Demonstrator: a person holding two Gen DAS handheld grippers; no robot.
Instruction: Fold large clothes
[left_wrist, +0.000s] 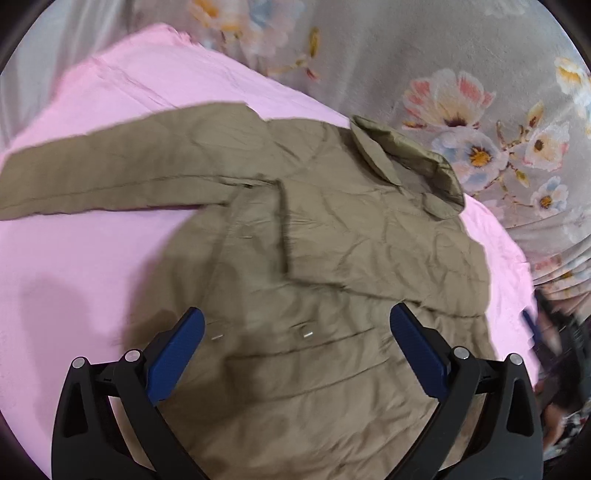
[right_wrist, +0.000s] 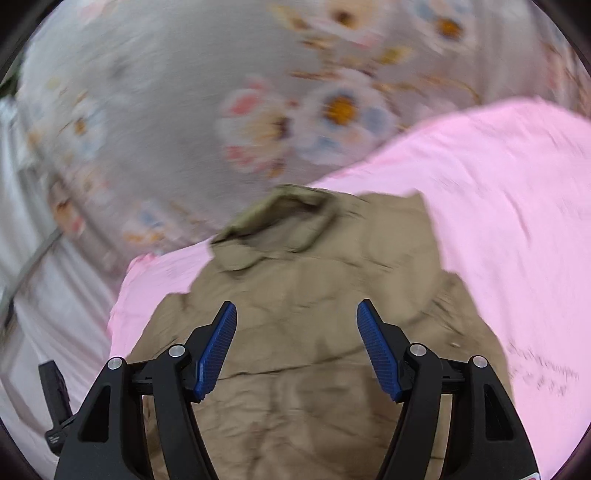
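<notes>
An olive-brown jacket (left_wrist: 295, 229) lies flat on a pink sheet (left_wrist: 92, 258). One sleeve (left_wrist: 110, 173) stretches out to the left; the other side is folded over the body, and the collar (left_wrist: 410, 162) points to the upper right. My left gripper (left_wrist: 297, 325) is open and empty, hovering above the jacket's lower body. In the right wrist view the jacket (right_wrist: 295, 295) fills the middle with its collar (right_wrist: 280, 210) at the far end. My right gripper (right_wrist: 297, 321) is open and empty above the jacket's body. This view is motion-blurred.
The pink sheet (right_wrist: 498, 221) lies on a grey floral bedspread (left_wrist: 461, 92), also in the right wrist view (right_wrist: 184, 110). A black device (right_wrist: 55, 391) shows at the lower left of the right wrist view. Dark blurred items (left_wrist: 561, 332) sit at the sheet's right edge.
</notes>
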